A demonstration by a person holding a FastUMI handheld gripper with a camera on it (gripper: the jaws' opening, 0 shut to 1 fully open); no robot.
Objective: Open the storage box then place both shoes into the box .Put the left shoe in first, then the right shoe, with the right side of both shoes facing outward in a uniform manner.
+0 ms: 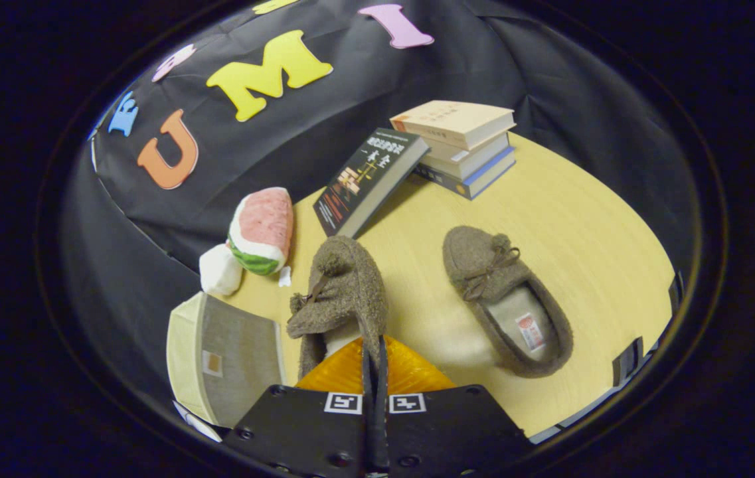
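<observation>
Storage box (224,358): pale, lower left of frame, on the wooden table (570,226), just left of the fingers. Plush watermelon slice (261,229) with a white plush piece (220,269): left of centre, against the booth wall. Held shoe (340,299): brown fuzzy slipper, centre, raised, its heel rim pinched. Gripper (374,362): lower centre, fingers together, clamped on that rim. Dark book (367,179): upper centre, leaning on a stack of books (460,143). Second shoe (506,299): right of centre, flat on the table, opening up, well apart from the box.
</observation>
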